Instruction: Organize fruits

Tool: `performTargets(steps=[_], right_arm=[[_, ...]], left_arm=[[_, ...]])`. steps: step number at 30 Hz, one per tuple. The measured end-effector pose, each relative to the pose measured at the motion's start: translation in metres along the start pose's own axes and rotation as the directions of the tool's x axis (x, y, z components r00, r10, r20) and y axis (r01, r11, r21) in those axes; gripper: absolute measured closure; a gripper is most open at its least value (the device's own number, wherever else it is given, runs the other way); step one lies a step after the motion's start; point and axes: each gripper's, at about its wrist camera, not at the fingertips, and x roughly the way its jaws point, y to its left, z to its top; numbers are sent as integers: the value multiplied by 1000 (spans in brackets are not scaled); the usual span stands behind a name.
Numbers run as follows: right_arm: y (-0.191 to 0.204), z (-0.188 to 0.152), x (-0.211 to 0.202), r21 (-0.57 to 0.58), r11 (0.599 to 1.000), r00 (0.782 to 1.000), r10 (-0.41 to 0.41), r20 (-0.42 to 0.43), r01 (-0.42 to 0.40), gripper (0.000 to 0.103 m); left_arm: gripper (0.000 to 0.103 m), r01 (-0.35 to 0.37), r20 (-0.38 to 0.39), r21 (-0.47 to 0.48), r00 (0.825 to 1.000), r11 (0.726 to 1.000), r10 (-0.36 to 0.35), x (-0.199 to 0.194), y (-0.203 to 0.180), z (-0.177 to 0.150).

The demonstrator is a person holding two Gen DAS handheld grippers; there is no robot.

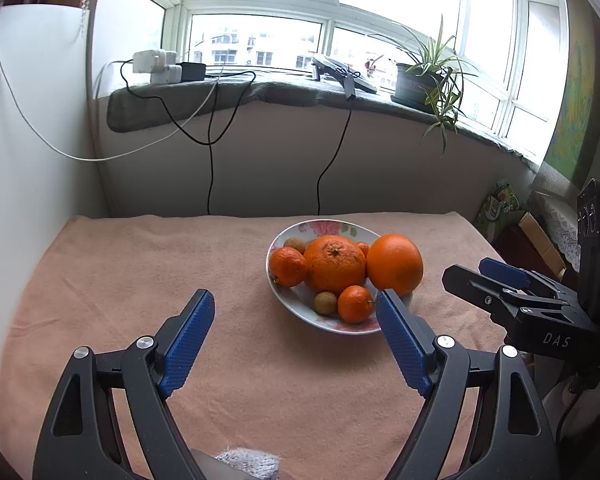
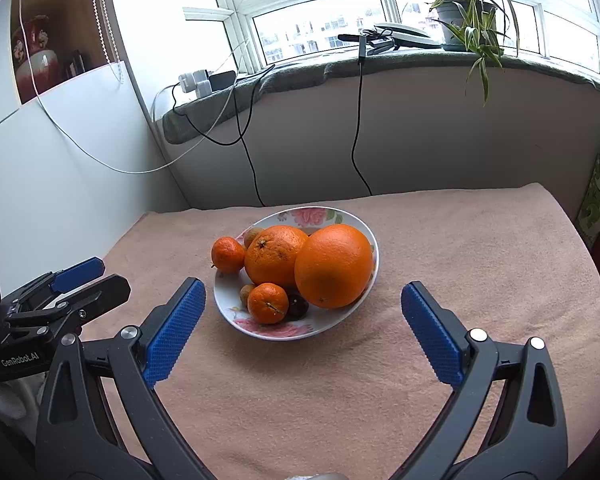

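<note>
One pink cloth (image 2: 420,380) covers table; window (image 2: 320,0) behind.

Your left gripper (image 1: 296,306) is spread wide, its blue-padded fingers (image 1: 188,342) well apart and gripping nothing. Your right gripper (image 2: 303,300) is spread just as wide with nothing between its pads (image 2: 432,338). You hold the two side by side, both pointing the same way and tilted slightly downward.

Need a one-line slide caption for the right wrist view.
Open right gripper faces a floral bowl piled with oranges and tangerines on a pink towel.
</note>
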Motion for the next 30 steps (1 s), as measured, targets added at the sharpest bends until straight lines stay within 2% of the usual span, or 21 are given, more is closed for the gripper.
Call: performTargets(steps=[30], right_arm=[[5, -5, 2, 5, 1000, 1000, 5, -18, -5, 3]], left_arm=[[20, 2, 10, 5, 1000, 1000, -2, -8, -5, -1]])
